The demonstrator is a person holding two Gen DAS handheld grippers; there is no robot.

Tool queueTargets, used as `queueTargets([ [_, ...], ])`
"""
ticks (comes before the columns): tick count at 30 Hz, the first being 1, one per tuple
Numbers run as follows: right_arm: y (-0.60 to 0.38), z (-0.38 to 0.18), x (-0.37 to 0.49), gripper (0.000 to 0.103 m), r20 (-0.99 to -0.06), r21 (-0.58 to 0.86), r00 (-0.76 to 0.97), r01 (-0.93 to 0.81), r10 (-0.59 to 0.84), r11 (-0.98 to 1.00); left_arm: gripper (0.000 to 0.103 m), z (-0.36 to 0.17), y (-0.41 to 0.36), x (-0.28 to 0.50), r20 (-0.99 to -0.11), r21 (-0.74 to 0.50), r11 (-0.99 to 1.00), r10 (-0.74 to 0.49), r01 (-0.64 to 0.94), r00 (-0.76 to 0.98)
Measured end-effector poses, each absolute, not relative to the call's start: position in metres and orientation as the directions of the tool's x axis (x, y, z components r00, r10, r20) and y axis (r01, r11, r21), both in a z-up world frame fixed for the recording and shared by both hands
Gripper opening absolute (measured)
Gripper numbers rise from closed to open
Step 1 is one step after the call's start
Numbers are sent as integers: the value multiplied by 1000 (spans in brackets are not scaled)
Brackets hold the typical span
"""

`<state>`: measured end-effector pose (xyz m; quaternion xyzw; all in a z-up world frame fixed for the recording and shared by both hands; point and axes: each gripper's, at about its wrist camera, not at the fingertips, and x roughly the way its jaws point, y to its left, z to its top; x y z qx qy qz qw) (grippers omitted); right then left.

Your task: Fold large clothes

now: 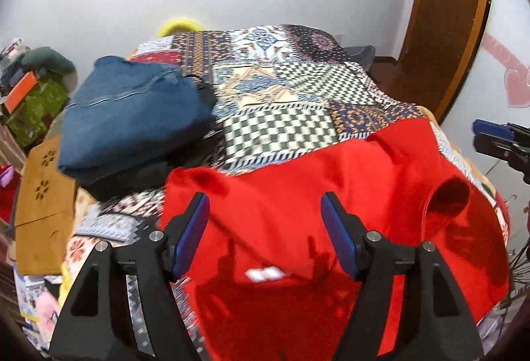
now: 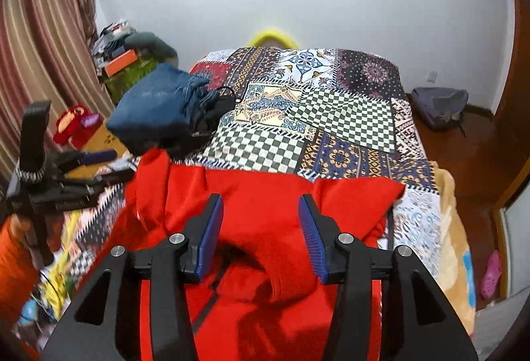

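A large red garment (image 1: 318, 195) lies spread and rumpled on the near end of the patchwork bed cover (image 1: 281, 89); it also shows in the right wrist view (image 2: 265, 205). My left gripper (image 1: 265, 218) hovers over the garment's left part, jaws wide open and empty. My right gripper (image 2: 261, 221) hovers over the garment's middle, jaws open and empty. The right gripper shows at the right edge of the left wrist view (image 1: 497, 139), and the left gripper shows at the left of the right wrist view (image 2: 86, 162).
Folded blue jeans (image 1: 132, 115) lie on a dark item at the bed's left; they also show in the right wrist view (image 2: 159, 105). A brown door (image 1: 444, 13) stands at the right. A cluttered stand (image 2: 126, 62) and curtain (image 2: 39, 46) are left of the bed. A bag (image 2: 440, 105) lies on the floor.
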<state>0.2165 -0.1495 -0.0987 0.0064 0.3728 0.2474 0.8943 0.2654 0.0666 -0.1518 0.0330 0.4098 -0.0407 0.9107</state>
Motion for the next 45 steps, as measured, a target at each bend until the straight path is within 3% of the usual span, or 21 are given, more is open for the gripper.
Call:
queueTargets([
  [8,-148,-141,253,47,-754,254,505,-364,419,896,69,-188,30,301,-791,38,981,-86,189,606],
  [15,-151,-192,247,47,-857,225,373,-350,355,909,70,-238,33,299,-850,113,974,-7,195,527],
  [17,-154,-196,238,48,-860,198,385,-353,335,914,70,-244,41,291,-851,138,972,20,188,525],
  [21,-156,-195,220,54,-853,155,417,-372,313,915,87,-246,58,270,-832,206,969,99,139,545],
  [29,-151,-191,197,67,-850,90,448,-395,277,914,88,-251,91,237,-859,122,991,79,52,507],
  [45,-178,-158,181,67,-822,105,500,-338,273,935,89,-243,124,200,-852,174,984,169,-37,495],
])
